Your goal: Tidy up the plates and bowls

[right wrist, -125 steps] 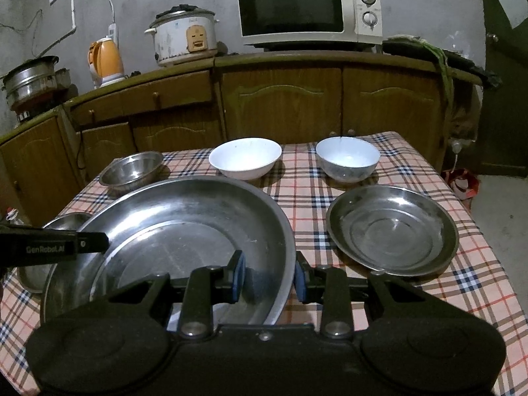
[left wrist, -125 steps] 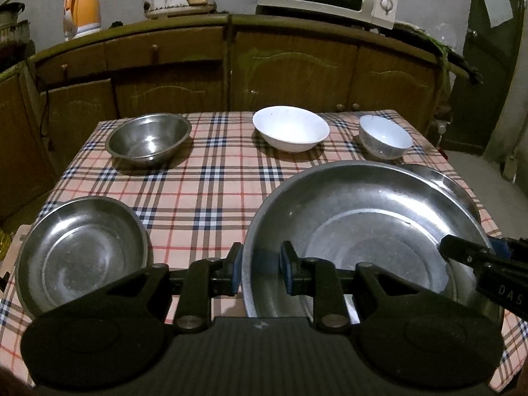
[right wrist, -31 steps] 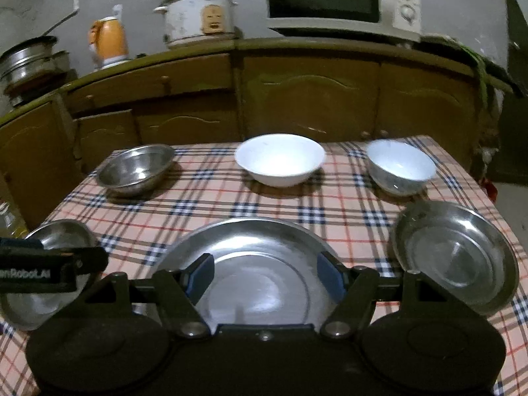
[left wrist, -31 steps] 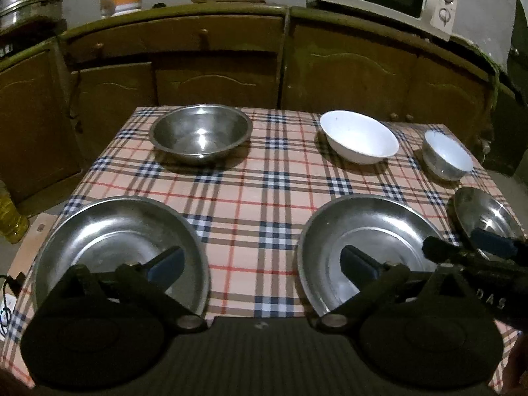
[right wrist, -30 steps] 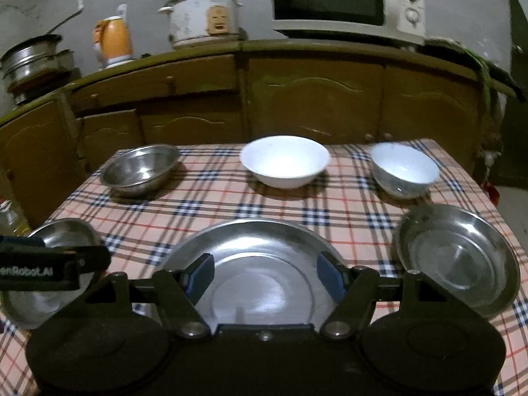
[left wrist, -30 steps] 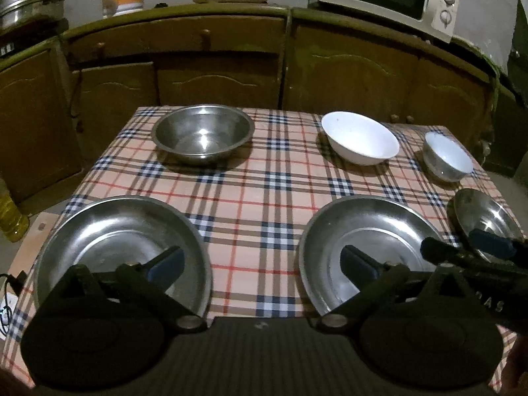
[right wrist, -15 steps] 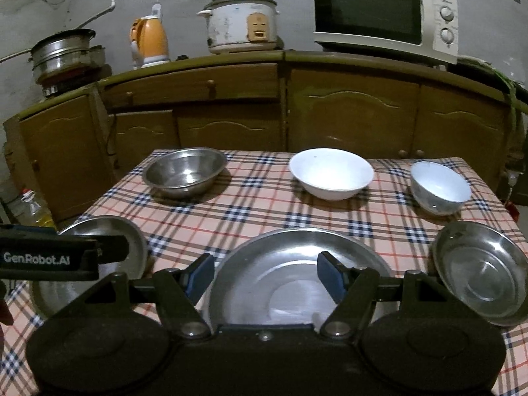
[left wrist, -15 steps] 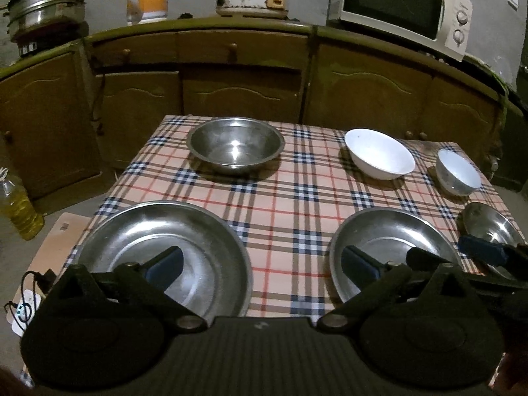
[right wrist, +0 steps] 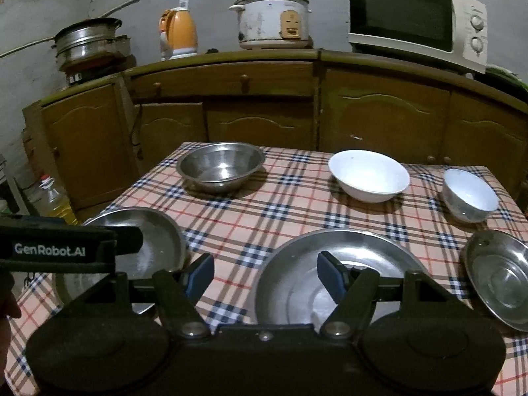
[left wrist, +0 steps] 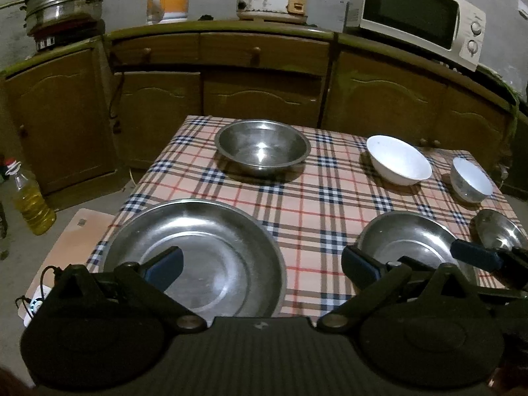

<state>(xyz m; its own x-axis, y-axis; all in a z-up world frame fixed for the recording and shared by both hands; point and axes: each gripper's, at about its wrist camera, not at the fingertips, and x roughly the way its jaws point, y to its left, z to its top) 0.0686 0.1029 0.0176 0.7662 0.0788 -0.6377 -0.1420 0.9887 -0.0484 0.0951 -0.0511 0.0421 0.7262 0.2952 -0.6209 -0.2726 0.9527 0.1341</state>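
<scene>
— Well, how are the dishes laid out, and what is carried?

— Nothing is carried; the left gripper (left wrist: 260,262) is spread wide over the near edge of the table (left wrist: 316,204), and the right gripper (right wrist: 264,275) is likewise spread, with nothing pinched in either. Three steel plates are set along the near side: a big plate (left wrist: 194,257) at the left, a middle plate (right wrist: 340,274) in the centre, a small plate (right wrist: 498,274) at the right; none is touching another. Along the far side a steel bowl (left wrist: 262,147), a white bowl (right wrist: 368,175) and a small bowl (right wrist: 470,194) are stood well apart.

— How would they be expected to handle?

— The steel pieces are judged light, stiff and slick; a scrape or a slip out of the pads is to be feared more than breakage. The white bowls look ceramic, so they are likely heavier and liable to chip if knocked together.

— Where should hold be taken?

— At the rim, one pad inside and one outside; the plates' shallow lips offer little purchase, so a deep bite on the near rim is advised; for nesting, smaller should be set into larger.
</scene>
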